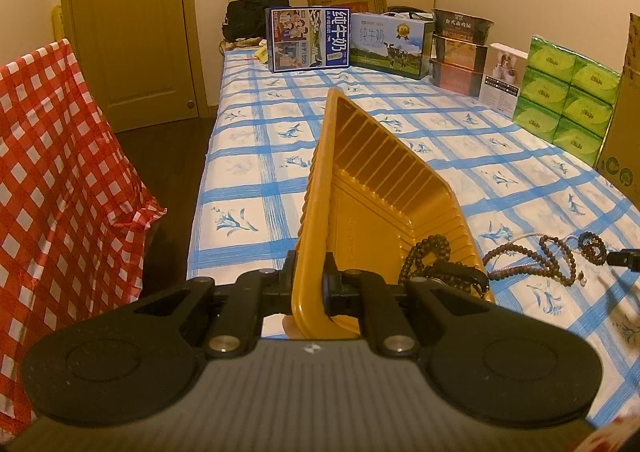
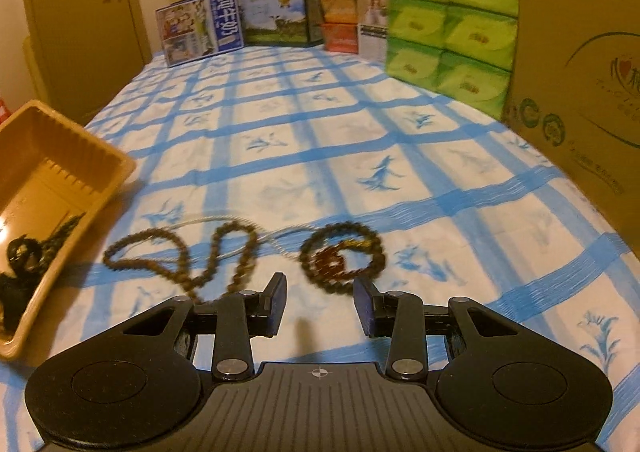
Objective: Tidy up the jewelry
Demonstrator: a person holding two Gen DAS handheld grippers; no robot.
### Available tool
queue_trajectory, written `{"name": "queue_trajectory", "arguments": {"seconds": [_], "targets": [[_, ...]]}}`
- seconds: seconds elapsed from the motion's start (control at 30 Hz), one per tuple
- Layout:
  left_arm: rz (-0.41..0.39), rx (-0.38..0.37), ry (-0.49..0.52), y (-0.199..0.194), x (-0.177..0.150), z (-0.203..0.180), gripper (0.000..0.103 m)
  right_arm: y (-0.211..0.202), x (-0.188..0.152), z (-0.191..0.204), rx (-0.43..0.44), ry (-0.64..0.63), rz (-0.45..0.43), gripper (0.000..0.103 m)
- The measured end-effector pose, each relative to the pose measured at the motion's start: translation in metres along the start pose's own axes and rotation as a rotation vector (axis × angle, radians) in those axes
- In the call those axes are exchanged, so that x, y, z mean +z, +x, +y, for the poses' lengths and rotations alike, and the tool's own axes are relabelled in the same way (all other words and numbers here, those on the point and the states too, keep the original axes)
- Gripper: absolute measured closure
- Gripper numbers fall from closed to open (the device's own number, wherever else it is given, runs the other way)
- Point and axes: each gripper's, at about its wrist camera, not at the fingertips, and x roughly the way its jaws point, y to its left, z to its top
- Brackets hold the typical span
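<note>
On the bed: left tool clamps the tray rim, steadying it. Beads lie just ahead of right tool, jaws apart, probably lining up a pick; some beads already in tray.

We see warm, yellowish indoor light, fairly dim, with soft shadows on the bed. Fisheye bending curves the edges and darkens the corners. Our right wrist view is blurred; the left is sharper.

Bed with blue-checked white sheet carried loose brown bead strings, boxes along headboard, green tissue packs.
</note>
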Motion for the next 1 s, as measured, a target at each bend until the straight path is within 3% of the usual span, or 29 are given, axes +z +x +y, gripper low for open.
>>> {"name": "queue_trajectory", "arguments": {"seconds": [0.33, 0.4, 0.6, 0.8, 1.0], "targets": [[0.001, 0.0, 0.003, 0.0, 0.0, -0.001, 0.094, 0.028, 0.012, -0.022, -0.056, 0.01, 0.004, 0.067], [0.002, 0.0, 0.001, -0.001, 0.001, -0.001, 0.094, 0.035, 0.014, -0.025, -0.06, 0.01, 0.006, 0.078], [0.002, 0.001, 0.005, -0.001, 0.001, -0.002, 0.094, 0.047, 0.013, -0.028, -0.07, 0.015, 0.033, 0.094], [0.001, 0.002, 0.007, -0.001, 0.001, -0.002, 0.094, 0.032, 0.011, -0.022, -0.077, -0.008, 0.009, 0.096], [0.001, 0.002, 0.006, -0.001, 0.001, -0.002, 0.094, -0.002, 0.021, -0.007, -0.028, -0.031, -0.056, 0.097]]}}
